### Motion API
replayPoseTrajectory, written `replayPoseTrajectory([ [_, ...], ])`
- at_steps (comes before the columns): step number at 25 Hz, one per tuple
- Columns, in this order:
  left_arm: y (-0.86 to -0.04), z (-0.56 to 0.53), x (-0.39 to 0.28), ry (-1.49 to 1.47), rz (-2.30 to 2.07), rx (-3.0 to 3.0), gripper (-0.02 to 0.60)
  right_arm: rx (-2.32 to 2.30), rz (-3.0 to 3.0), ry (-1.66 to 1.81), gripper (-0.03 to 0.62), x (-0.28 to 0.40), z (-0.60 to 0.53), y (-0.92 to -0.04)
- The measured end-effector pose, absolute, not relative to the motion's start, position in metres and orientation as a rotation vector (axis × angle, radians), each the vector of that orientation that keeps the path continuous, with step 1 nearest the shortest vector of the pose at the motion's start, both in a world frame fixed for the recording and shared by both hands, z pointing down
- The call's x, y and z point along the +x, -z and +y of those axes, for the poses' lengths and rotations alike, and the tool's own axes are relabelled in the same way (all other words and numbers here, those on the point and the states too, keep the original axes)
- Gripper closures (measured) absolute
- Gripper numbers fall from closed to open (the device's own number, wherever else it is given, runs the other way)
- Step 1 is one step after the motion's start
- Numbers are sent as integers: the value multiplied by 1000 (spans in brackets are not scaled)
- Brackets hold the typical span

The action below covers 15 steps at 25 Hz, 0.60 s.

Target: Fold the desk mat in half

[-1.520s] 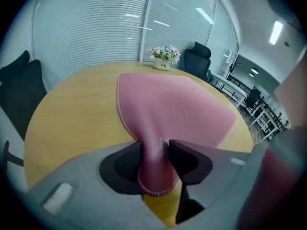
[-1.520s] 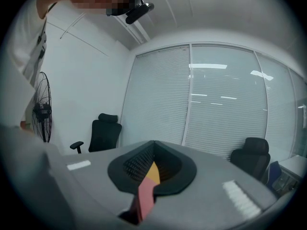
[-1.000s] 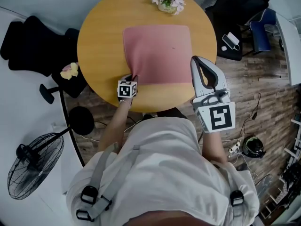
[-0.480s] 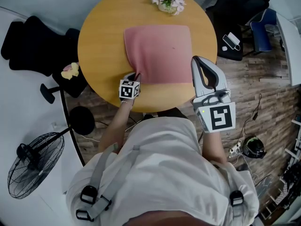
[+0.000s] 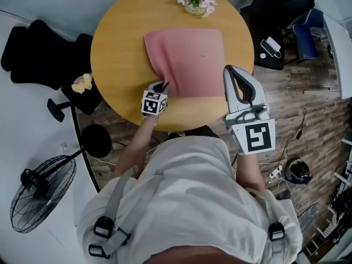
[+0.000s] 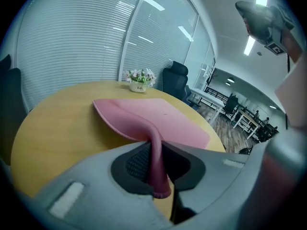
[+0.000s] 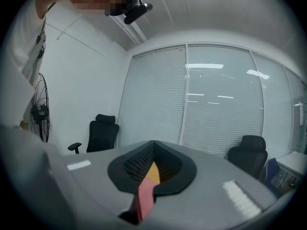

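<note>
The pink desk mat (image 5: 187, 59) lies on the round wooden table (image 5: 118, 48). Its near left corner is pulled up into a fold. My left gripper (image 5: 163, 87) is shut on that corner. In the left gripper view the pinched mat (image 6: 154, 162) runs down between the pads, and the rest of it spreads flat behind. My right gripper (image 5: 227, 69) hovers high over the mat's near right edge. Its tips meet with nothing between them. A strip of mat and table (image 7: 152, 171) shows through the slit behind them.
A small pot of flowers (image 5: 196, 1) stands at the table's far edge, just beyond the mat. Black office chairs (image 5: 38, 51) stand left and far right of the table. A floor fan (image 5: 41, 194) is at the lower left.
My left gripper has moved a little to the right with the mat's corner in it, raising the fold. The right gripper has stayed where it was.
</note>
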<state>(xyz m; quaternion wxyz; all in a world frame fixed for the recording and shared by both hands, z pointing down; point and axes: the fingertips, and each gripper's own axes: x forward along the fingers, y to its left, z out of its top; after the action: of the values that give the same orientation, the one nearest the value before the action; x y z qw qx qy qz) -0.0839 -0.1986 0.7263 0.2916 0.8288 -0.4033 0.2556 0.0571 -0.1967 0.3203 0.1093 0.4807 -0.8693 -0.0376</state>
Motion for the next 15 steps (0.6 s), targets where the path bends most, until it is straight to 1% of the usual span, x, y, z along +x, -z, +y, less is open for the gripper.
replayPoseTrajectory([
  [4, -719, -202, -68, -686, -1040, 2254, 537, 1416, -2515, 63, 591, 62, -197, -327],
  [15, -706, -211, -31, -674, -962, 2325, 537, 1428, -2537, 88, 591, 63, -200, -323],
])
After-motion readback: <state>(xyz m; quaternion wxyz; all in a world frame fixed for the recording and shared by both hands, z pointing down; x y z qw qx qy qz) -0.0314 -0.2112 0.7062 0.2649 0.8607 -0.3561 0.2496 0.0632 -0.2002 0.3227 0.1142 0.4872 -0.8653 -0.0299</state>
